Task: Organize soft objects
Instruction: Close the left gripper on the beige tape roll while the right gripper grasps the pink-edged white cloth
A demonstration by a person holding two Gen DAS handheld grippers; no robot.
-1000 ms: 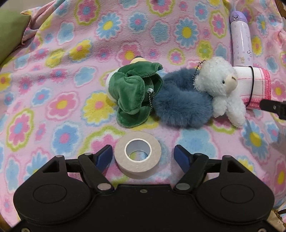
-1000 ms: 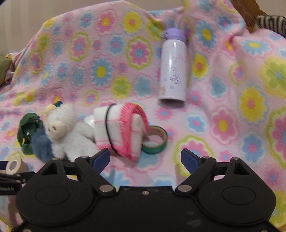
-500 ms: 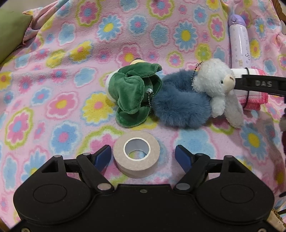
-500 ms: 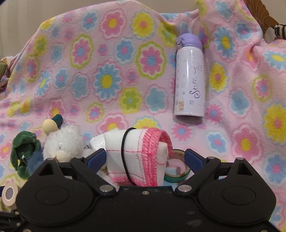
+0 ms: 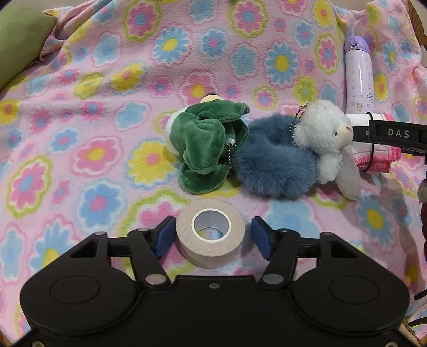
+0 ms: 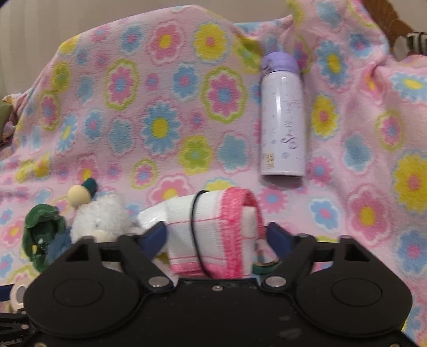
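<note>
A beige tape roll [image 5: 210, 232] lies flat on the flowered blanket [image 5: 106, 106] between the jaws of my left gripper [image 5: 213, 232]. Those jaws are closing; the left pad is at the roll and a small gap shows on the right. Beyond it lie a green plush [image 5: 205, 149], a blue fluffy ring [image 5: 269, 168] and a white lamb plush [image 5: 325, 136] in a row. A rolled white-and-pink towel [image 6: 213, 235] bound by a black band sits between the closing jaws of my right gripper [image 6: 217, 236], whose pads stand just beside it.
A lilac bottle [image 6: 283, 120] lies on the blanket behind the towel. A green tape ring [image 6: 263, 267] peeks out by the towel's right side. A green cushion [image 5: 18, 40] is at the far left, a wicker edge [image 6: 387, 24] at the far right.
My right gripper moved forward and now straddles the towel roll, its finger showing at the right of the left wrist view. My left gripper's jaws narrowed around the tape roll.
</note>
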